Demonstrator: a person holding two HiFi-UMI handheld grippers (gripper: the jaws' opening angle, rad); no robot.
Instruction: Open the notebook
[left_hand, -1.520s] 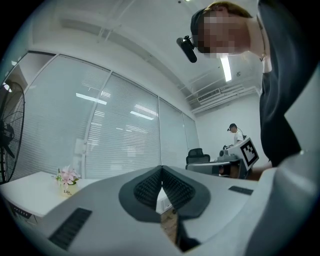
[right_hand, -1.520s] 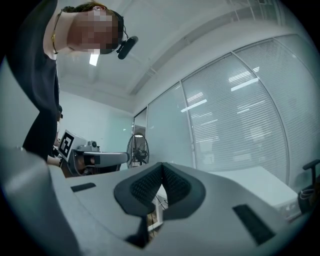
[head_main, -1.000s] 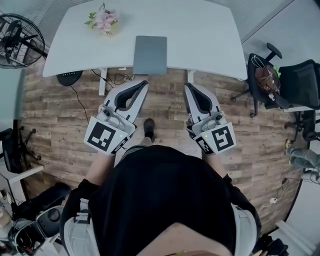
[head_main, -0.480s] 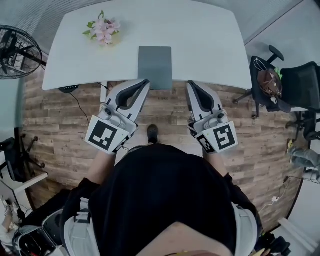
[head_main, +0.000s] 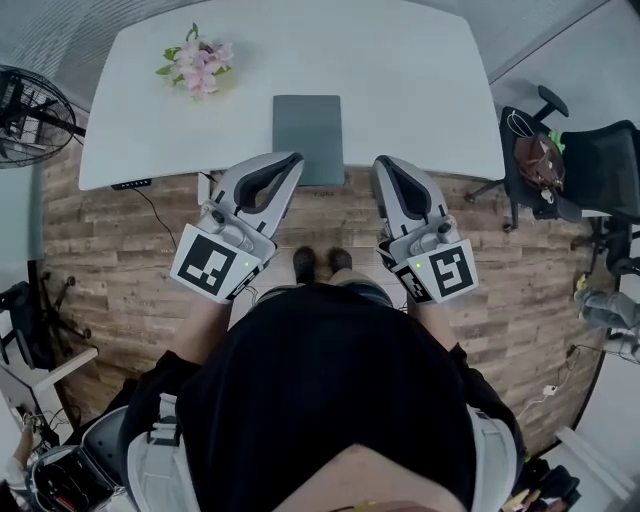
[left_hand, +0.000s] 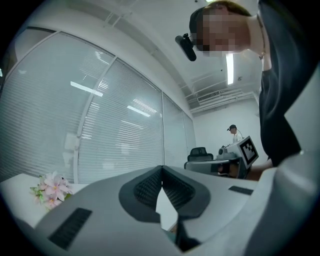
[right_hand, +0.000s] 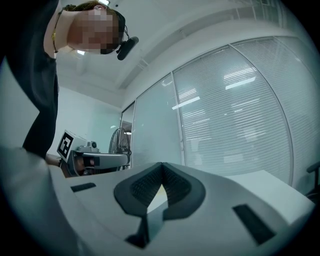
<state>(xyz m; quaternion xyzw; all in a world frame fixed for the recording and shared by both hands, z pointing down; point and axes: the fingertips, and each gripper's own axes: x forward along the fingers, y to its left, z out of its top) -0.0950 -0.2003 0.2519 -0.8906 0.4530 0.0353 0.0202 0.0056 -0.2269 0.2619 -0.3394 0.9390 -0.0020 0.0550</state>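
I hold both tools out ahead of me, level, toward the white table (head_main: 400, 60) that fills the top of the head view. My left gripper (head_main: 294, 159) is closed. In its own view the two dark ribbed pads meet at the tips and nothing sits between them. My right gripper (head_main: 379, 162) is the same, with the tips pressed together and nothing in them.

The notebook (head_main: 308, 135) is grey and its cover is down. It lies flat at the near edge of the table, in the upper middle of the head view, and its near end seems to reach just past that edge. My two grippers flank it there — the left tip just beside its lower left corner, the right tip a little off its lower right corner. Whether either tip touches it I cannot tell, and neither gripper view shows the notebook.

A small bunch of pink flowers (head_main: 195, 65) stands on the table at the upper left, well apart from the notebook. It also shows at the lower left of the left gripper view. A black fan (head_main: 25, 115) stands at the left edge of the head view, off the table, and a black office chair (head_main: 600, 165) with a brown bag (head_main: 535, 160) beside it stands at the right edge. My shoes (head_main: 320, 262) show on the wood-plank floor (head_main: 110, 250) between the two gripper bodies. Each gripper view catches the other gripper off to its side, against windows with white blinds.
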